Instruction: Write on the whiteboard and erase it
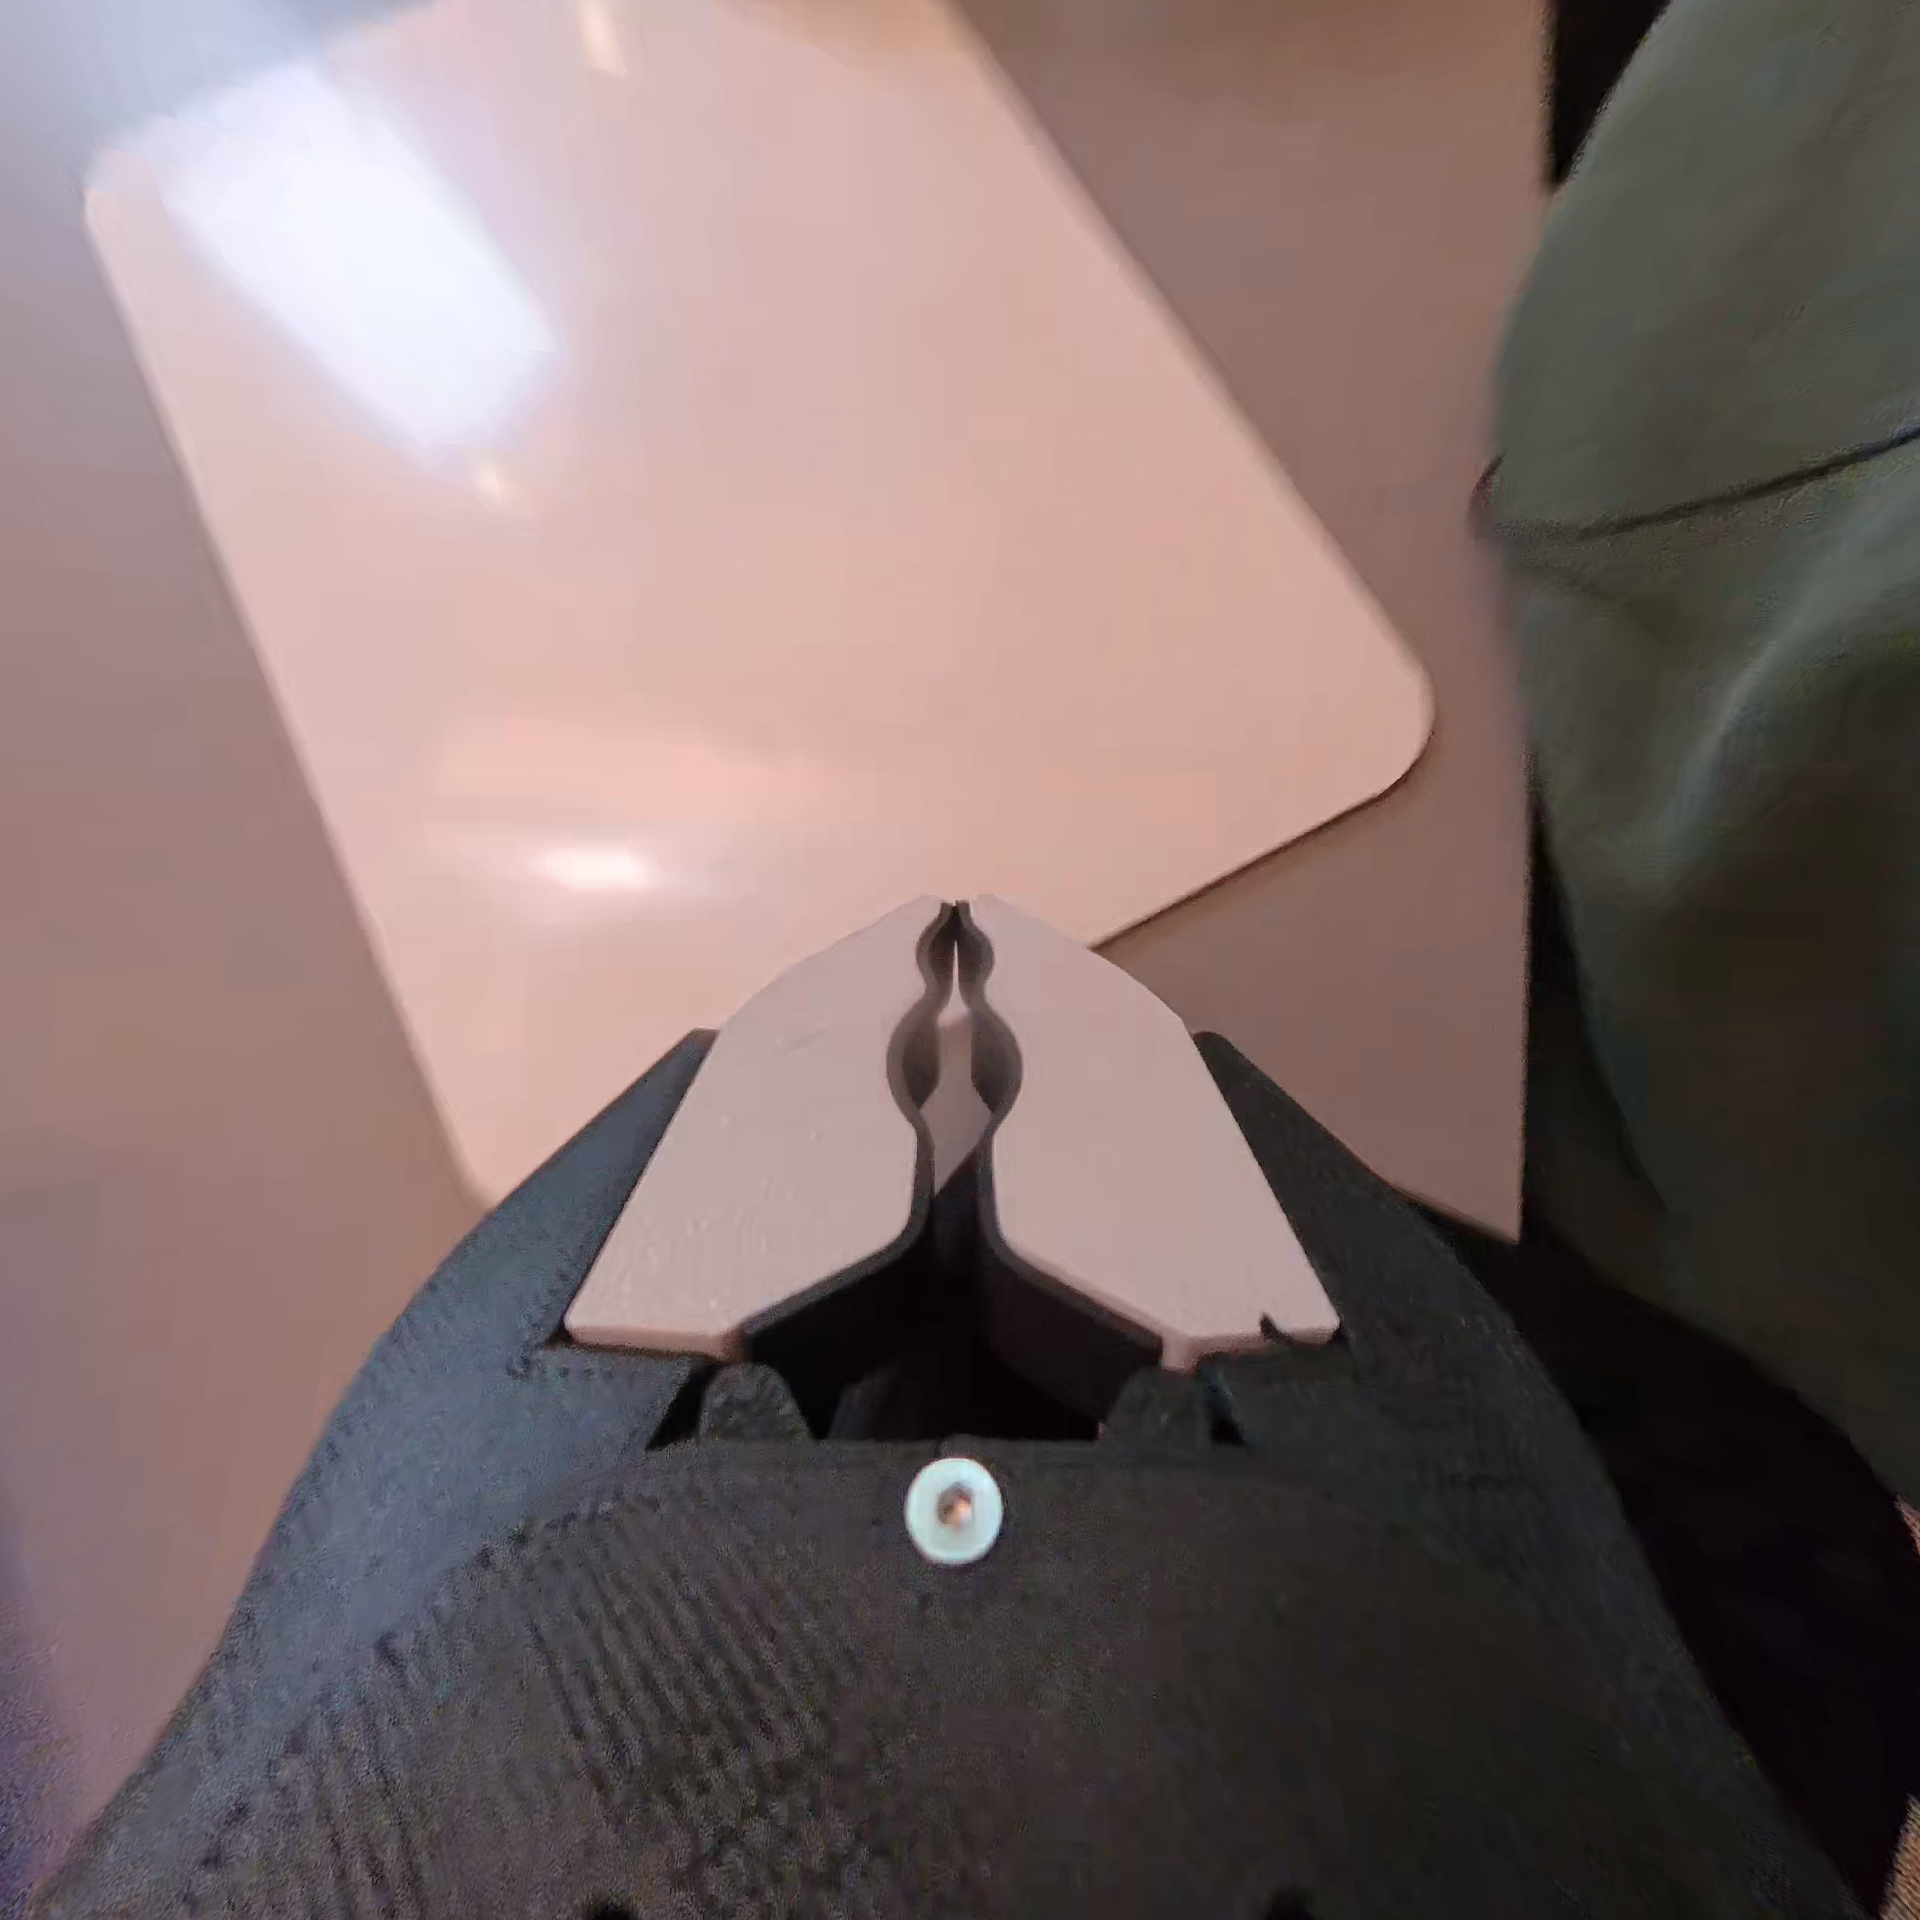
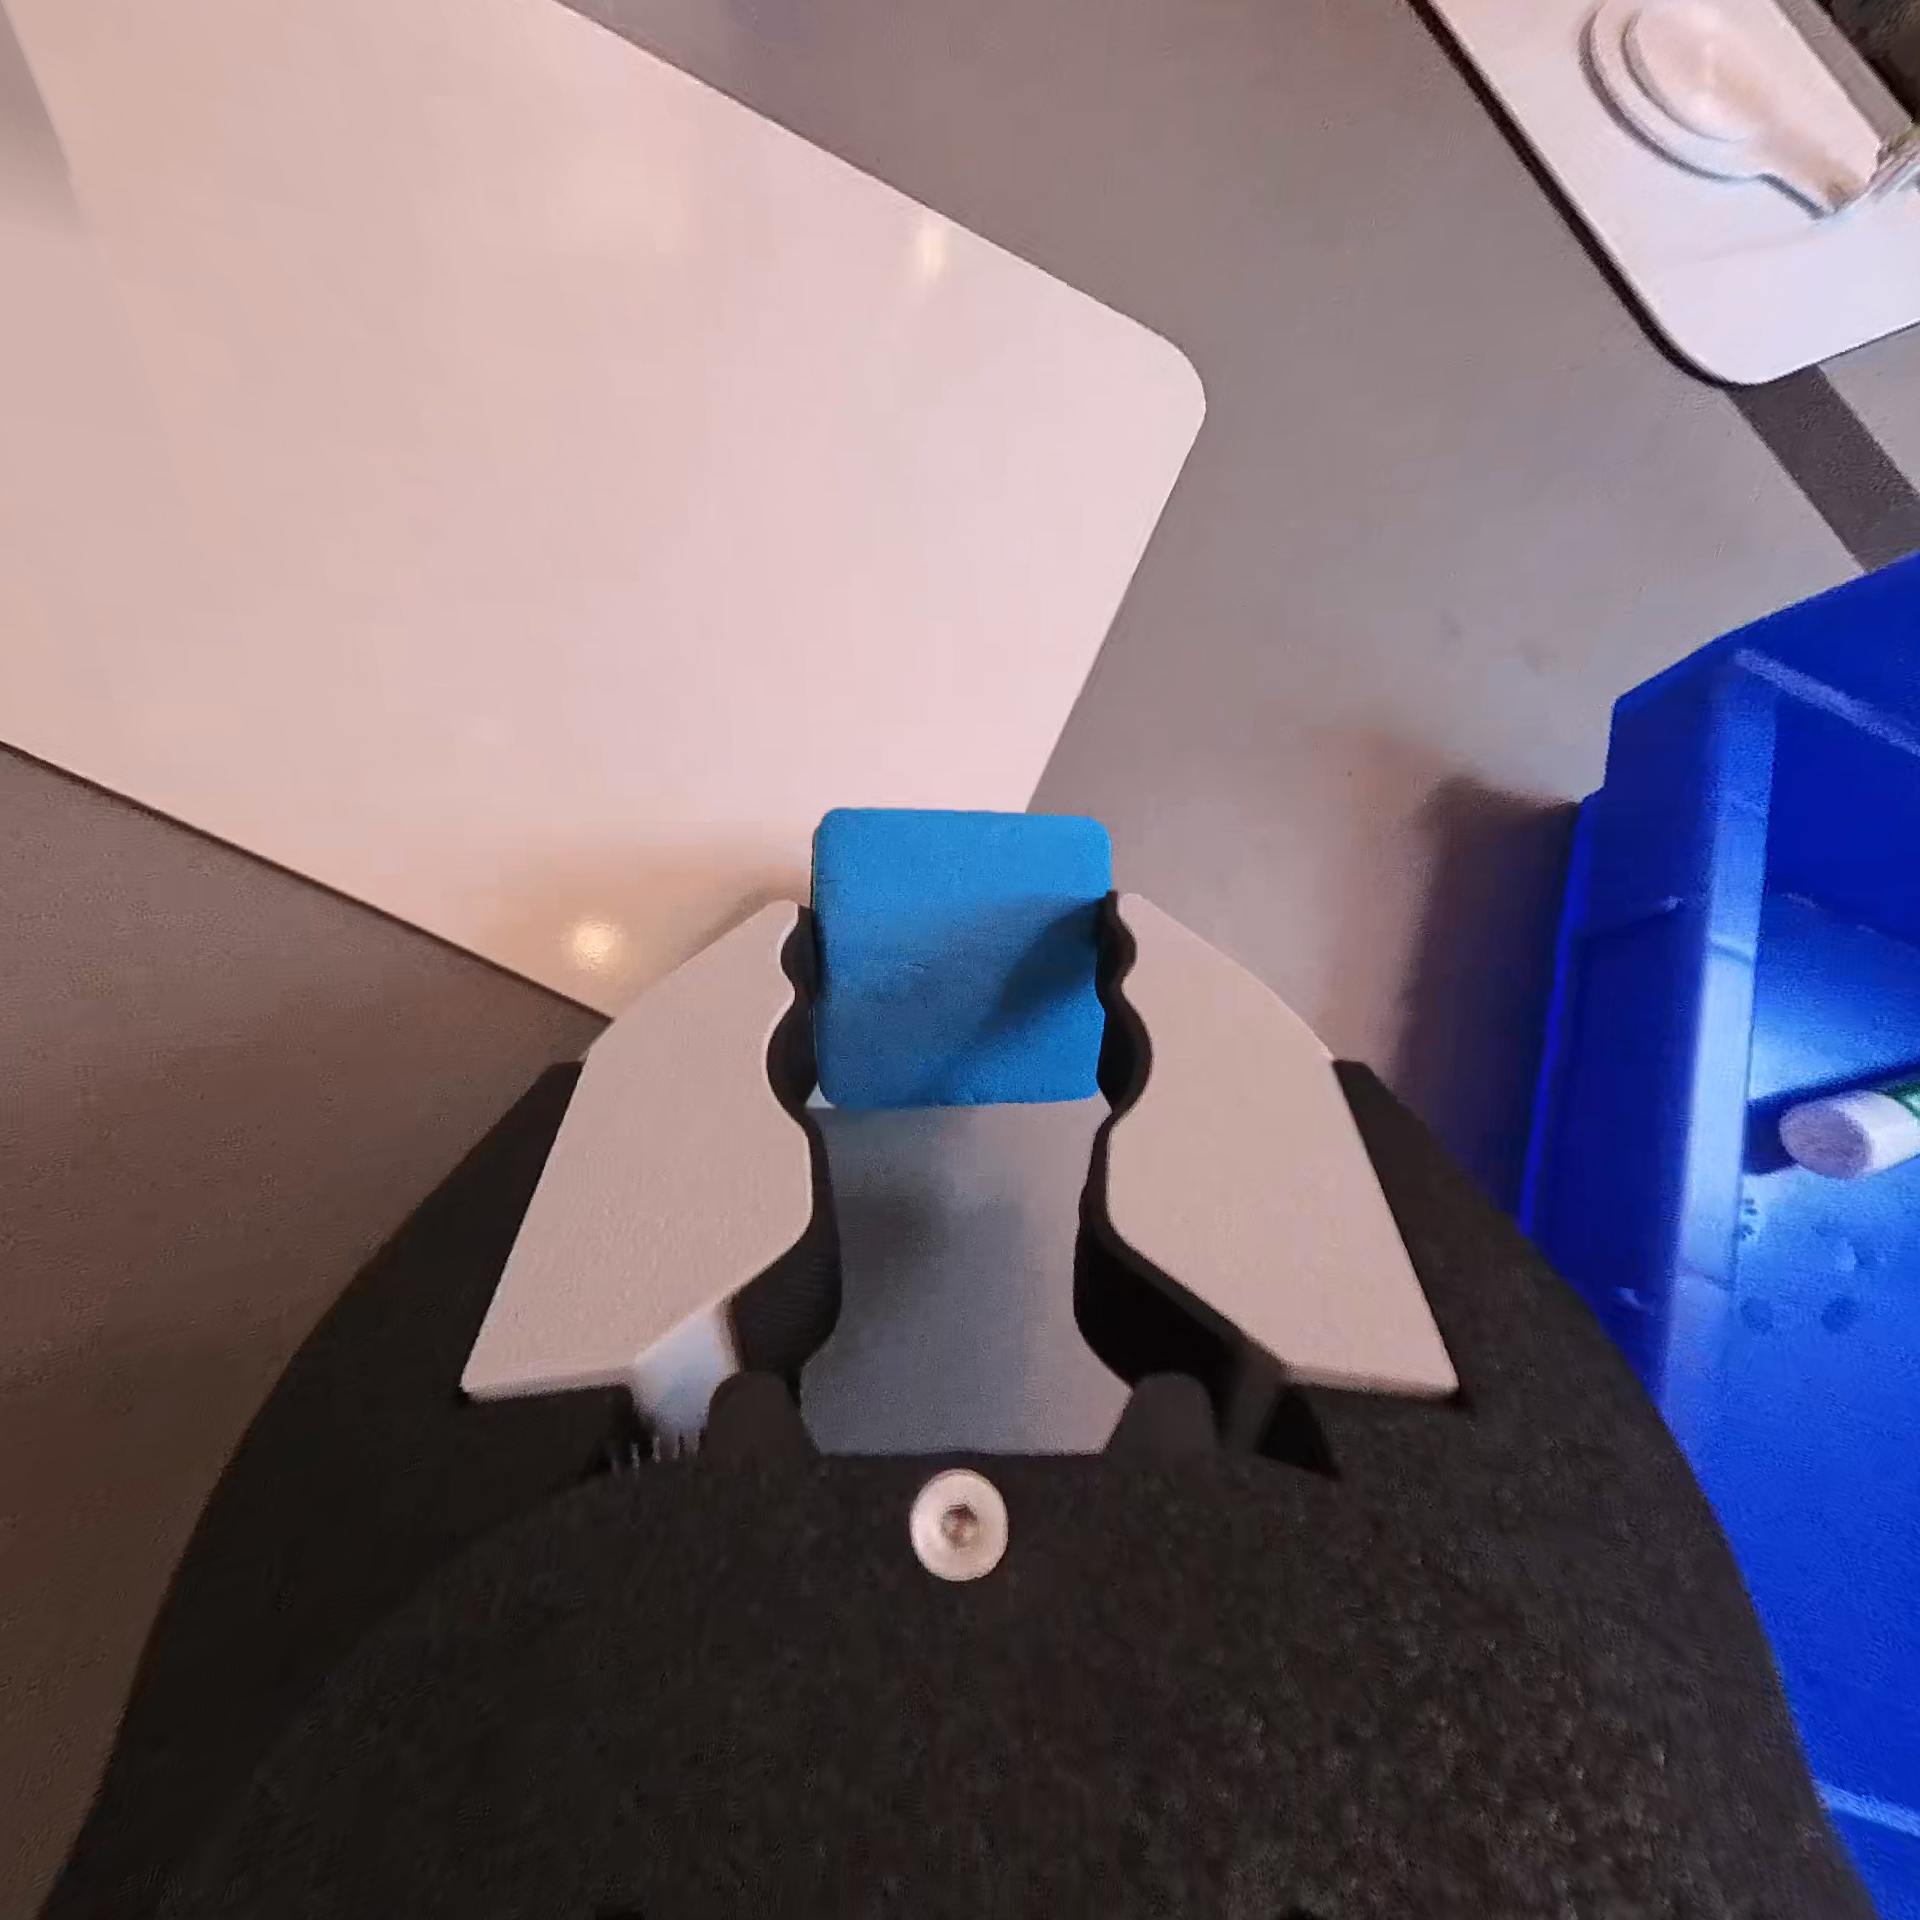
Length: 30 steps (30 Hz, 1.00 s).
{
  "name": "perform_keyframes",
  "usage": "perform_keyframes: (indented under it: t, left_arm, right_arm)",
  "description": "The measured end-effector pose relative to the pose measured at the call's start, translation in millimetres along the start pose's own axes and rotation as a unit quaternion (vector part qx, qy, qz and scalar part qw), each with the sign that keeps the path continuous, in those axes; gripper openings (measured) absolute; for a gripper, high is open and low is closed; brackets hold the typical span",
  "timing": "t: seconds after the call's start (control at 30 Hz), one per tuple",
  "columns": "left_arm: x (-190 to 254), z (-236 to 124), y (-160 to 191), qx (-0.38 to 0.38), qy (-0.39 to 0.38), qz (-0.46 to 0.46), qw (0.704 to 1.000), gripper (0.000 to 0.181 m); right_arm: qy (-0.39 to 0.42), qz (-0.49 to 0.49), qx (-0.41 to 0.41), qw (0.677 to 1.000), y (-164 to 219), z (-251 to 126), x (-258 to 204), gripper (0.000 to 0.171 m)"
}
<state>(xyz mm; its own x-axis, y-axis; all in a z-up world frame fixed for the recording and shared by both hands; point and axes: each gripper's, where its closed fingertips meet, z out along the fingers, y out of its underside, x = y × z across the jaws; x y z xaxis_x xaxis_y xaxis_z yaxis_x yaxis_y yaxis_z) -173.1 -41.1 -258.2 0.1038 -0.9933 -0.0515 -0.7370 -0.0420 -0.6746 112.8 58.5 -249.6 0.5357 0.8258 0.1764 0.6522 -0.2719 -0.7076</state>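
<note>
The right tool pinches a blue foam eraser block at its tips, face forward for wiping the blank white rounded whiteboard lying flat on the grey desk. The left tool, pressed together empty, hovers near the board's corner, perhaps to steady it.

1 whiteboard, 1 blue eraser block, 1 blue bin, 1 marker, 2 hand-held grippers.
</note>
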Motion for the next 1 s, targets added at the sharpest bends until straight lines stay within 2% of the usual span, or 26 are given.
perform_keyframes:
  t: [0.07,0.2,0.3,0.37,0.5,0.63,0.7,0.8,0.9,1.0]
  left_arm:
    - [-20.2,-8.7,16.7,-0.039,-0.037,-0.016,0.998,0.000]
    - [-42.1,-10.2,42.3,-0.102,-0.049,-0.047,0.992,0.000]
    - [-53.3,-9.8,50.2,-0.128,-0.060,-0.056,0.988,0.000]
    - [-55.3,-13.4,57.3,-0.151,-0.062,-0.059,0.985,0.000]
    - [-51.8,-16.0,59.7,-0.133,-0.056,-0.076,0.987,0.006]
    - [-49.9,-15.5,58.2,-0.106,-0.049,-0.084,0.990,0.006]
    - [-50.8,-12.3,54.5,-0.089,-0.042,-0.087,0.991,0.005]
    - [-54.8,-7.8,49.4,-0.075,-0.037,-0.083,0.993,0.004]
    - [-62.1,-1.4,42.3,-0.059,-0.039,-0.075,0.995,0.003]
    - [-71.9,5.9,34.1,-0.047,-0.050,-0.053,0.996,0.003]
  right_arm:
    - [-0.002,0.008,-0.002,1.000,-0.6,-0.1,7.1,0.052]
    - [0.018,-0.021,-0.039,0.999,-30.2,11.3,39.1,0.052]
    - [0.044,-0.020,-0.109,0.993,-53.5,44.2,76.5,0.052]
    - [0.034,0.016,-0.120,0.992,-69.8,77.0,92.0,0.052]
    - [0.063,0.073,-0.140,0.985,-76.0,135.5,121.0,0.052]
    - [0.064,0.121,-0.105,0.985,-78.4,155.6,130.0,0.064]
    - [0.075,0.115,-0.077,0.987,-84.7,149.0,131.5,0.071]
    - [0.071,0.100,-0.009,0.992,-106.5,117.4,120.1,0.071]
    - [0.114,0.069,0.024,0.991,-115.2,65.5,127.2,0.068]
    - [0.173,0.077,0.021,0.982,-104.9,7.0,162.6,0.065]
